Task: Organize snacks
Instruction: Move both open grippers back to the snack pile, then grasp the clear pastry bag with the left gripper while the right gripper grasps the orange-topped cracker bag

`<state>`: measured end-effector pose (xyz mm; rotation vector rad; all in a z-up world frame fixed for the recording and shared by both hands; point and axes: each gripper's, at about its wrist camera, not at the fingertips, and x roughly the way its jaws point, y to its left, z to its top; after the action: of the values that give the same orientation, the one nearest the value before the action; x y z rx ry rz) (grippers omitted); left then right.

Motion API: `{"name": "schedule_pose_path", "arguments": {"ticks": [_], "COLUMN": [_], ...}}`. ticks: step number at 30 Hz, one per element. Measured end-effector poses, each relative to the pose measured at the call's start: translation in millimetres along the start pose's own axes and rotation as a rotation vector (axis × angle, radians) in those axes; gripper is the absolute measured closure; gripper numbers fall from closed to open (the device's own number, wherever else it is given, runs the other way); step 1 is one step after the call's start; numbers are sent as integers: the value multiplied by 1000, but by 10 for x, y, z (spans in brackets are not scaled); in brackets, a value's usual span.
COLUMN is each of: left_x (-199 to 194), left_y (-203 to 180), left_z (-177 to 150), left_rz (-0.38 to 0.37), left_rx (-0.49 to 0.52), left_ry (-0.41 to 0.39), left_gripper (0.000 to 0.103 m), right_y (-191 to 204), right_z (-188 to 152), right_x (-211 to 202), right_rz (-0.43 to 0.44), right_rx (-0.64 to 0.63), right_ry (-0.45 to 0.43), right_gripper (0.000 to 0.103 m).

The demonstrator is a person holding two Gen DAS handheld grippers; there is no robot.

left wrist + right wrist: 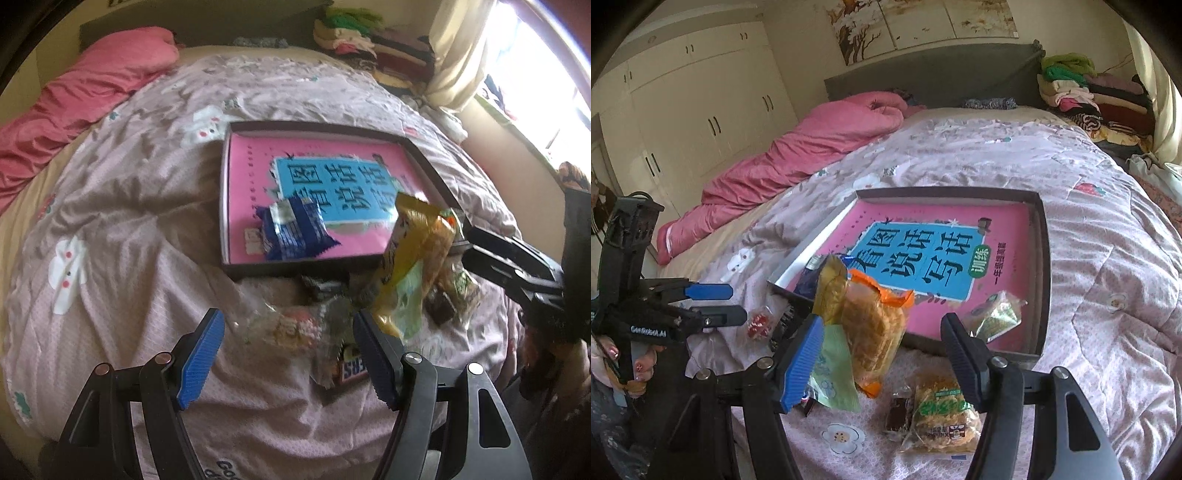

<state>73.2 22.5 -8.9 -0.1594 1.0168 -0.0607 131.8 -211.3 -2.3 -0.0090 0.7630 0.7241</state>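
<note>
Both claws open, gripping nothing. Left gripper [288, 358] hovering over a clear-wrapped snack [291, 326] and a Snickers bar [351, 369] on the quilt [129, 221]; right gripper [882, 354] poised above a yellow cracker pack [942, 413] and a small dark sweet [897, 410]. Tall orange snack bag [875, 328] standing against the near rim of the dark tray [1043, 258], partly blocking it. Inside the tray, on a pink book [997, 225]: a blue packet [295, 229] and a green packet [995, 317]. Pink duvet [798, 155] and folded clothes [1082, 92] well apart, beyond.
</note>
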Motion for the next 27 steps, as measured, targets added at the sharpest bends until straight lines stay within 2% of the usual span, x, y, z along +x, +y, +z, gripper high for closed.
{"name": "schedule_pose_path", "arguments": {"ticks": [12, 27], "left_x": [173, 339], "left_y": [-71, -2], "left_z": [-68, -84], "left_rz": [11, 14], "left_rx": [25, -8], "left_ry": [34, 55], "left_gripper": [29, 29], "right_y": [21, -50], "right_z": [-42, 13], "right_x": [138, 324], "right_rz": [5, 19], "right_rx": [4, 36], "right_ry": [36, 45], "right_gripper": [38, 38]}}
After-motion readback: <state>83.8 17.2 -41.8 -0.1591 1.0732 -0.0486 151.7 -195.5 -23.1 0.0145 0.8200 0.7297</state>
